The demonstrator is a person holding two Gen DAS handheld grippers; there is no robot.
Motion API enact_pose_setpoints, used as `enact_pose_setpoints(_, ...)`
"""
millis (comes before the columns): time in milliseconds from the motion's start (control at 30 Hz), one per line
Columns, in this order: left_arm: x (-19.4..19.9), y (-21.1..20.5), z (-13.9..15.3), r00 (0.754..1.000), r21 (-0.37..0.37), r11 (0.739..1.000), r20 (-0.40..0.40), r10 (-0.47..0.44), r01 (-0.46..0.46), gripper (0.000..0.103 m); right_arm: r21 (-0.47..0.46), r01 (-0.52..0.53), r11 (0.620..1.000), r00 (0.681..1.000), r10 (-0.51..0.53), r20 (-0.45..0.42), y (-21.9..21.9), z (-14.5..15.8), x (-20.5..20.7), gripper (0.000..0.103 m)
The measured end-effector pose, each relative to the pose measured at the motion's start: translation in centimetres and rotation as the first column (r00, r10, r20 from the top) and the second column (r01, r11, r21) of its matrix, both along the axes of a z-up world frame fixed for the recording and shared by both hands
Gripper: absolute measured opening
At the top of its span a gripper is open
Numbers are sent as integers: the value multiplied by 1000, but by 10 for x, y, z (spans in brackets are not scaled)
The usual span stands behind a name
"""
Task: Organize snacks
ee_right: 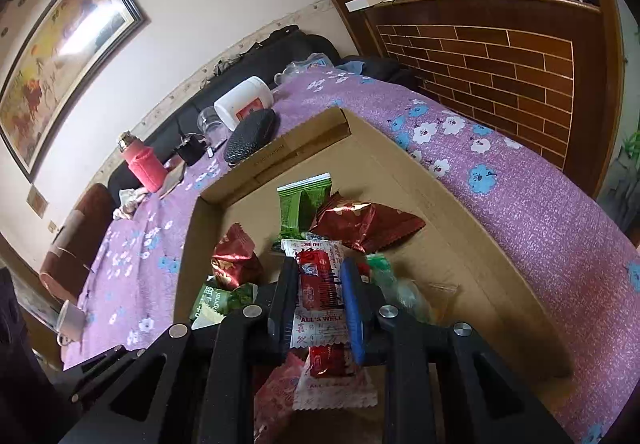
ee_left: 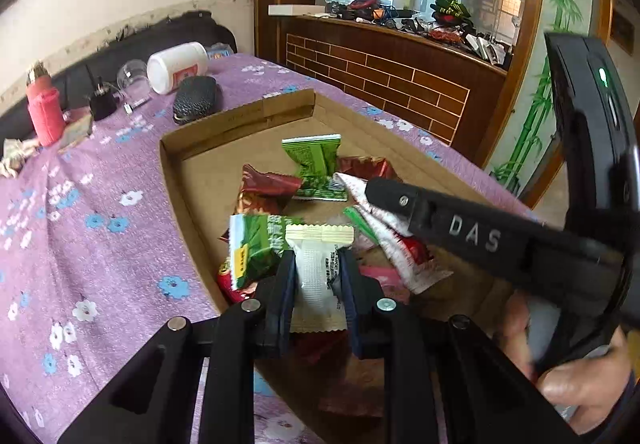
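Observation:
A shallow cardboard tray point(ee_left: 192, 179) lies on the purple flowered tablecloth and holds several snack packets in green, red and white wrappers. My left gripper point(ee_left: 316, 272) is shut on a cream-white packet point(ee_left: 318, 272) and holds it over the tray's near end. Beside it lie a green packet point(ee_left: 256, 248) and dark red packets point(ee_left: 268, 187). The right gripper's finger point(ee_left: 440, 219) crosses the left wrist view from the right. My right gripper point(ee_right: 320, 284) is shut on a white and red packet point(ee_right: 320, 288) above the tray point(ee_right: 460, 244). A green packet point(ee_right: 304, 203) and a shiny red one point(ee_right: 368, 224) lie beyond it.
At the table's far end stand a white jar point(ee_left: 178, 67), a clear glass point(ee_left: 132, 73), a black case point(ee_left: 196, 99) and a pink bottle point(ee_left: 44, 111). A white mug point(ee_right: 72, 322) sits at the left table edge. A wooden counter point(ee_right: 500, 55) with clutter rises behind.

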State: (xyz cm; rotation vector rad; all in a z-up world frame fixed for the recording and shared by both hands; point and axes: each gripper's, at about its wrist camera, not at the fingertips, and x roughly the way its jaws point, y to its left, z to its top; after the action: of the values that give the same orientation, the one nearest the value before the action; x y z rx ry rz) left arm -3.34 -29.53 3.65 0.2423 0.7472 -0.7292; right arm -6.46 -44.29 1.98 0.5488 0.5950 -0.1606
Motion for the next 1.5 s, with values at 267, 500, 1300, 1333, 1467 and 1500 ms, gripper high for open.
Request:
enact_pose_setpoints(267,2,2,-4,1000,10,1000,29,-8,7,22,-109,-1,994,999,-3,-38,13,-2,7,25)
enact_pose_setpoints(500,0,0,-7,999,27,1000,54,-7,5,41,-143,-1,990,999,-6,-43,16,-1,7,32)
enact_pose_setpoints(1300,-27,5,25,972,21,999,233,34,-40,87,-287,204,936,977,-175,124,26,40,-58,84)
enact_pose_setpoints(1333,-29,7,31,971,32,998,236,43,-52,88,-299,226,927,972,-196,126,28,42,-68,89)
enact_pose_setpoints(1467,-37,27,46,971,69,994,226,71,-89,101,-303,268,915,963,-241,124,32,42,-96,92)
enact_pose_setpoints(1500,-40,32,47,971,86,992,230,73,-95,102,-293,276,915,961,-253,114,33,40,-102,92)
